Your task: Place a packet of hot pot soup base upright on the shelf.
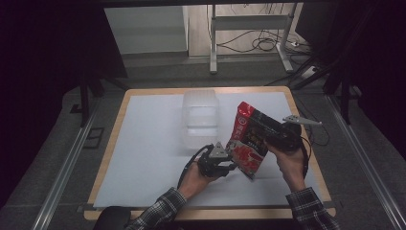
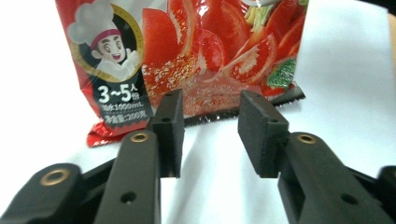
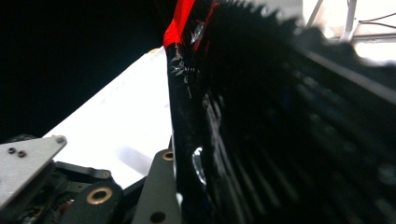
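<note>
A person sits at a white tabletop w/ a pair of tongs in each hand. Between the two hands a red and black food pouch is held up off the surface, tilted, top corner leaning away toward the far side. A clear plastic container stands just beyond it, near the middle of the tabletop, and looks empty.

Progress, as a judgement: the pouch is picked up and in hand, but nothing is in the container yet. Likely left to do: carry or tip the pouch over to the container, or get a second grip on it first.

Right tongs: closed on the pouch's right edge. In the right gripper view one black jaw presses flat against the dark glossy back of the pouch, serrated seal at top; the other jaw is hidden behind the film.

Left tongs: open, approx. halfway, holding nothing. In the left gripper view the two foam pads sit apart, w/ the pouch's lower serrated edge just past them, lined up w/ the gap. Touching or not: can't tell. The pouch front shows tomato slices, a cartoon chef badge and "3~5".
</note>
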Action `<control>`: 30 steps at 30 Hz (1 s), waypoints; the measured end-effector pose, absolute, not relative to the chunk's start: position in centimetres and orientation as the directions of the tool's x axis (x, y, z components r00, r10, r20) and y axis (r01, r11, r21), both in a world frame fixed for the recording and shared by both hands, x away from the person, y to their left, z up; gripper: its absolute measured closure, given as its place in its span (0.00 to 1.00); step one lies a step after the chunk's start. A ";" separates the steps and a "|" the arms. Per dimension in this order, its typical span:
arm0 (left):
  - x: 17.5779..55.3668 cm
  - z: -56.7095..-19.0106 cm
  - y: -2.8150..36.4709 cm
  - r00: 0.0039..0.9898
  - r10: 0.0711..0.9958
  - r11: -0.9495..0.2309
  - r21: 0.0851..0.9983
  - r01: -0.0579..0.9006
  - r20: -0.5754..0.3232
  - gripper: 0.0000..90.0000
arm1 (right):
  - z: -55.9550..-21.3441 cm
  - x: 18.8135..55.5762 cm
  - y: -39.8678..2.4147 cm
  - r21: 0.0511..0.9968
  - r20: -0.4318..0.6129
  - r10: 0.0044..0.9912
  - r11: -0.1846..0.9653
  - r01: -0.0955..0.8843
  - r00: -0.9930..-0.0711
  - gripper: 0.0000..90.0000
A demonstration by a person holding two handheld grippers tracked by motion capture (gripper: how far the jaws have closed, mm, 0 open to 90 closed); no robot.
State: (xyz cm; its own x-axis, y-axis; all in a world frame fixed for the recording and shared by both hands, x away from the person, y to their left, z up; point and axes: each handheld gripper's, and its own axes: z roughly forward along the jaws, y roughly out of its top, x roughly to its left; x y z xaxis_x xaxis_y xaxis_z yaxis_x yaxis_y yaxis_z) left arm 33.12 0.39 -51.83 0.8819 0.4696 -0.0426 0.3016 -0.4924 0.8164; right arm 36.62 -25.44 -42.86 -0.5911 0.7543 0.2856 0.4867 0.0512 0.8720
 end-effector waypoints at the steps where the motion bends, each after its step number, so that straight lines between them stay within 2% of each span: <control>1: 32.8 -51.6 0.5 0.882 0.469 -0.487 0.819 0.302 -0.047 0.63 | -42.7 36.5 -25.5 0.873 0.282 0.755 0.054 0.484 -0.592 0.84; 16: 30.5 -50.9 2.5 0.881 0.473 -0.483 0.829 0.281 -0.023 0.44 | -41.6 35.9 -25.9 0.883 0.252 0.766 0.067 0.464 -0.591 0.84; 30: 28.2 -51.5 5.4 0.862 0.506 -0.475 0.827 0.303 -0.025 0.33 | -40.2 35.6 -26.1 0.900 0.241 0.763 0.054 0.432 -0.599 0.84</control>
